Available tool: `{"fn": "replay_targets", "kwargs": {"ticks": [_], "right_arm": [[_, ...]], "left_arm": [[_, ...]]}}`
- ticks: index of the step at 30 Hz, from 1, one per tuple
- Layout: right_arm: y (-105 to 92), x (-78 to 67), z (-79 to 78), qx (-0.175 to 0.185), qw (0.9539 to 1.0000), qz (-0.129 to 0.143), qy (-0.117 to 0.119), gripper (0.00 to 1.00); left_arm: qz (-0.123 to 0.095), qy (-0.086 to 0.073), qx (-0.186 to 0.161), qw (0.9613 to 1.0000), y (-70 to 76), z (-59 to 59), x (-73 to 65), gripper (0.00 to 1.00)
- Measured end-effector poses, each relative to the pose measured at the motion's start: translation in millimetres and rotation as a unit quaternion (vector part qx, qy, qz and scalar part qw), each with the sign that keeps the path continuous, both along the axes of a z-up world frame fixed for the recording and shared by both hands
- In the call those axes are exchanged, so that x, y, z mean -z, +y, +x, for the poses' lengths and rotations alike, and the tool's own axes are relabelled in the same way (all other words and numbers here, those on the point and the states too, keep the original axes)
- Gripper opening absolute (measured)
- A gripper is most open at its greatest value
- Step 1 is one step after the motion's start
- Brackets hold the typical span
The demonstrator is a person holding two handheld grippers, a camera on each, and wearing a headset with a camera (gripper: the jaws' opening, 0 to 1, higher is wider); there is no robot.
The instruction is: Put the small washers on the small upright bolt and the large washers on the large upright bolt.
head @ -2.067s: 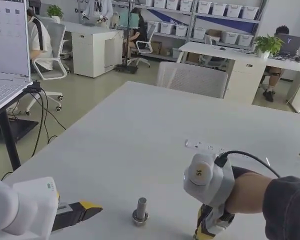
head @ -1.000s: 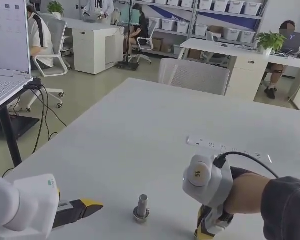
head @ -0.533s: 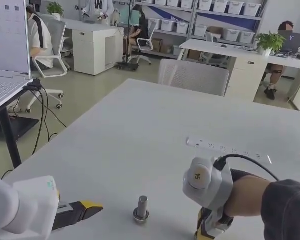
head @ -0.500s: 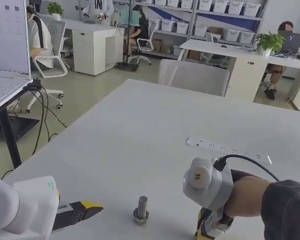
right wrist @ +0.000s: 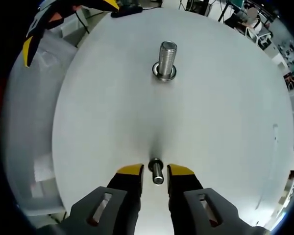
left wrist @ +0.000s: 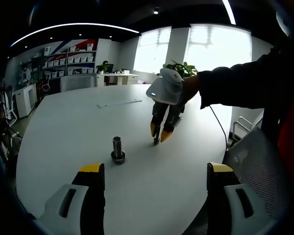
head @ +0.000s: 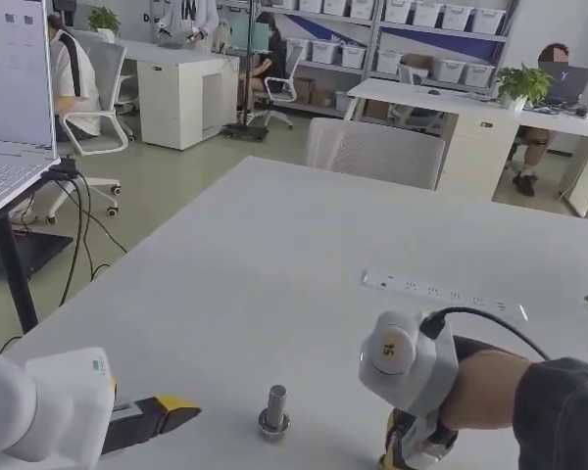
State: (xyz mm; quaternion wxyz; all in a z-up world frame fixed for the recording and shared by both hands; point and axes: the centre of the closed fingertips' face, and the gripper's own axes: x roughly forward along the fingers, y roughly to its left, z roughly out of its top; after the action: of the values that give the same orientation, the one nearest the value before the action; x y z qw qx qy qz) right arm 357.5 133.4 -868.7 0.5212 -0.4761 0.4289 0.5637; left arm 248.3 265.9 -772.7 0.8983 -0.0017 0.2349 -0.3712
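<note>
Small bolt [right wrist: 157, 172] upright on white table [head: 274, 264], short steel stud with round top, between yellow tips of right gripper [right wrist: 155, 170] — jaws narrow, close on either side, pinching or not: cannot tell. Large bolt [right wrist: 165, 58] upright further ahead, well apart, threaded grey metal, wider ring at foot. Left gripper [left wrist: 156, 169] jaws spread wide, low near table edge. Tabletop smooth, matte — open around both bolts; power strip [head: 431, 292] toward far side

A power strip [head: 429, 290] is lying on the white table [head: 274, 245]. A laptop [head: 10, 98] is sitting open at the left.
</note>
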Motion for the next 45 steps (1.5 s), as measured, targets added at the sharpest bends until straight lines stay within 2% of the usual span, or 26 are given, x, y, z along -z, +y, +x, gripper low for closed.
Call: {"fn": "replay_targets", "kwargs": {"ticks": [14, 16, 21, 25, 34, 39, 45], "right_arm": [[-1.8, -10.5, 2.6, 0.031, 0.9989, 0.033, -0.012, 0.38], [0.6, -13.4, 3.4, 0.041, 0.9978, 0.050, -0.014, 0.42], [-0.6, -19.8, 3.0, 0.057, 0.9957, 0.069, -0.022, 0.49], [0.6, -26.9, 0.2, 0.077, 0.9918, 0.099, -0.026, 0.54], [-4.2, -40.4, -9.5, 0.099, 0.9840, 0.141, -0.045, 0.60], [-8.3, -52.4, -14.0, 0.125, 0.9746, 0.176, -0.061, 0.65], [-17.5, -61.6, -24.7, 0.139, 0.9668, 0.201, -0.074, 0.66]], "left_arm": [[-0.001, -0.002, 0.008, 1.0000, -3.0, 2.9, -0.5, 0.86], [-0.002, -0.003, 0.008, 1.0000, -3.4, 4.1, -0.9, 0.86], [-0.002, -0.004, 0.013, 0.9999, -4.7, 4.6, -1.6, 0.86], [-0.002, -0.004, 0.016, 0.9999, -5.3, 4.7, -1.9, 0.86], [-0.002, -0.006, 0.020, 0.9998, -7.4, 5.9, -3.9, 0.87], [-0.002, -0.009, 0.022, 0.9997, -7.4, 5.8, -6.2, 0.87], [-0.002, -0.014, 0.022, 0.9997, -8.1, 6.5, -10.9, 0.87]]}}
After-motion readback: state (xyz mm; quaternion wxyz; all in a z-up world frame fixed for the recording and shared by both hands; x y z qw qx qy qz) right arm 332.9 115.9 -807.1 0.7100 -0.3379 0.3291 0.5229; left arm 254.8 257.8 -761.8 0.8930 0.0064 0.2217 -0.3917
